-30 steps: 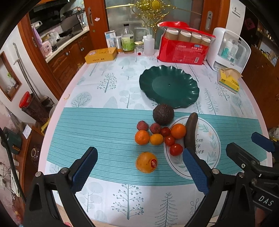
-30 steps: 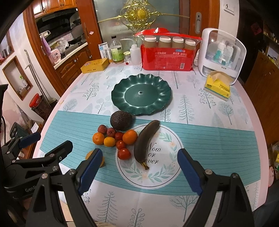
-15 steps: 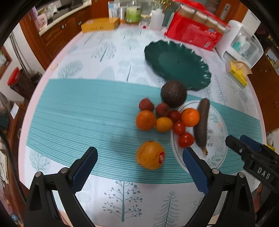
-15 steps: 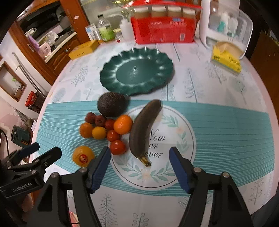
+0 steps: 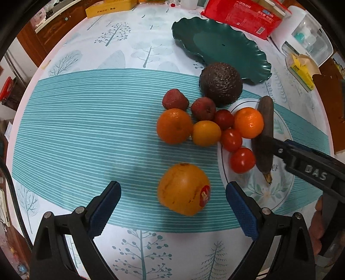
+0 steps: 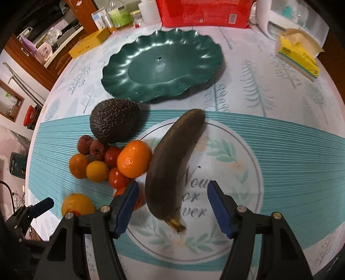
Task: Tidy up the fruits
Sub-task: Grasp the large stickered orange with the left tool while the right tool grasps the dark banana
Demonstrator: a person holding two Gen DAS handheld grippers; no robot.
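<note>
A large orange with a red sticker (image 5: 183, 189) lies on the teal-striped cloth between the wide-apart fingers of my open left gripper (image 5: 171, 192), untouched by either pad. A dark, overripe banana (image 6: 172, 163) lies on the round printed mat. Its stem end sits between the jaws of my right gripper (image 6: 172, 190), which are closing; both pads still stand clear of it. Beside it cluster mandarins (image 5: 174, 126), cherry tomatoes (image 5: 242, 160), two reddish lychees (image 5: 174, 100) and a dark avocado (image 5: 221, 83). Behind them is the bare green scalloped plate (image 6: 163, 64).
A yellow tissue box (image 6: 298, 55) lies at the far right. A red package (image 6: 202, 13), bottles and a yellow box (image 6: 89, 44) line the table's back edge. A white container (image 5: 306, 36) stands at the back right. The table edge curves close on the left.
Both grippers have dropped toward the table and tilted downward. The right jaws have narrowed around the banana's stem end. The left gripper now straddles the stickered orange.
</note>
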